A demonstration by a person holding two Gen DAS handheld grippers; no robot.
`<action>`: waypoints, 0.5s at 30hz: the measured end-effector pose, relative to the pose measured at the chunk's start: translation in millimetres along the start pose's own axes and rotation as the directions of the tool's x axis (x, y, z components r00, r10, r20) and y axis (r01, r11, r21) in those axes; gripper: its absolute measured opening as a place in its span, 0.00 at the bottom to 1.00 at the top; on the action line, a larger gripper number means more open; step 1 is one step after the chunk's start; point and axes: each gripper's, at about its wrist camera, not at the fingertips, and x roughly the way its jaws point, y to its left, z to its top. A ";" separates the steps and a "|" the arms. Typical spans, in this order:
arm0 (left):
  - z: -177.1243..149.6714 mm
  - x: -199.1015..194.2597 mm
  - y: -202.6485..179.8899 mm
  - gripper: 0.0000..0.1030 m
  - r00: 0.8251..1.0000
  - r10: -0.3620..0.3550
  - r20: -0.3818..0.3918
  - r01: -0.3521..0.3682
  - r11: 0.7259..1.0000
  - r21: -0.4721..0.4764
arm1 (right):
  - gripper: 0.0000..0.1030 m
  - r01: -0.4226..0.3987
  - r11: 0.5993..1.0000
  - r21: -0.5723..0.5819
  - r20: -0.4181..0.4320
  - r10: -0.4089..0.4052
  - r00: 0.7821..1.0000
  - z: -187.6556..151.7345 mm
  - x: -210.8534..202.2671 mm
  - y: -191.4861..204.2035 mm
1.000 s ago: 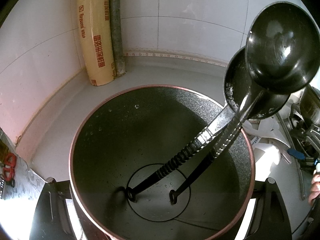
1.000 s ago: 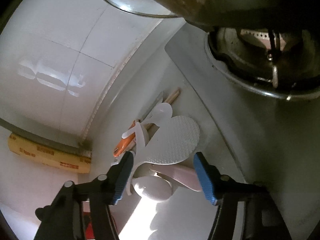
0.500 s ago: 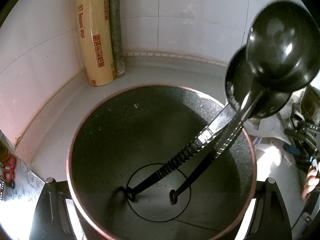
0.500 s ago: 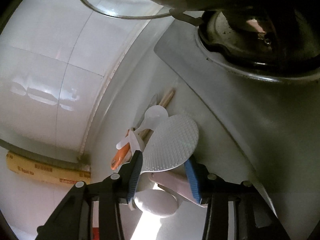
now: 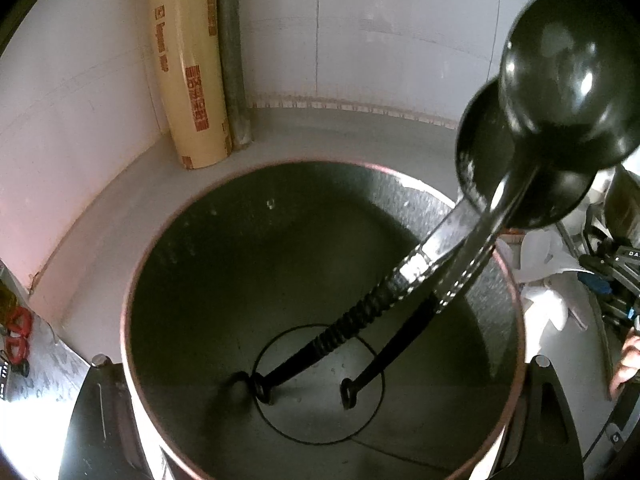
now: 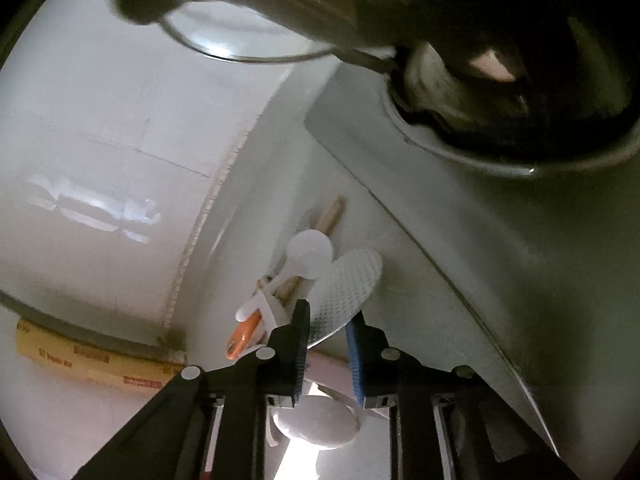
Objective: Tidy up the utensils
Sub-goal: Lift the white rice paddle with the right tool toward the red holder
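In the left wrist view a big dark pot (image 5: 160, 248) with a copper-coloured rim fills the gap between my left gripper's (image 5: 320, 360) fingers, which hug its two sides. Two black ladles (image 5: 568, 92) (image 5: 480, 152) stand in it, handles down, bowls leaning over the right rim. In the right wrist view my right gripper (image 6: 328, 328) is closing on the narrow end of a white dimpled rice paddle (image 6: 348, 284). Its blue pads meet the paddle's edges. A white spoon (image 6: 310, 250), wooden chopsticks (image 6: 330, 214) and an orange-handled tool (image 6: 244, 334) lie just beyond on the counter.
A cling-wrap roll (image 5: 188, 60) stands in the tiled corner beside a grey pipe (image 5: 234, 80). A stove burner (image 6: 480, 92) and a glass lid (image 6: 240, 36) sit beyond the utensil pile. Another white spoon (image 6: 316, 420) lies under the right gripper. A hand (image 5: 624, 360) shows at the right edge.
The right gripper's jaws have drawn in from wide apart to tight around the rice paddle, and the view has tilted a little. The left gripper, pot and ladles have stayed put.
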 end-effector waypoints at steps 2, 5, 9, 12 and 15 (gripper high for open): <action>0.3 0.2 -1.0 0.87 1.000 0.003 0.000 -0.003 1.000 0.001 | 0.14 -0.017 0.999 -0.035 0.015 0.017 1.000 0.0 -6.4 7.2; -0.3 0.2 -1.2 0.87 1.000 0.003 0.000 -0.003 1.000 -0.004 | 0.11 -0.041 0.996 -0.079 0.031 0.044 0.999 -0.6 -16.1 16.3; -2.1 -1.4 -1.0 0.87 1.000 -0.002 0.002 0.002 1.000 -0.011 | 0.09 -0.079 0.989 -0.128 0.045 0.086 0.995 -0.3 -28.9 28.9; -1.8 -1.4 0.6 0.87 1.000 -0.005 0.002 0.005 1.000 -0.011 | 0.07 -0.112 0.982 -0.153 0.051 0.121 0.991 0.1 -37.4 39.3; -1.5 -1.2 1.6 0.87 1.000 -0.008 0.003 0.008 1.000 -0.011 | 0.05 -0.138 0.973 -0.183 0.057 0.151 0.987 0.3 -46.2 49.4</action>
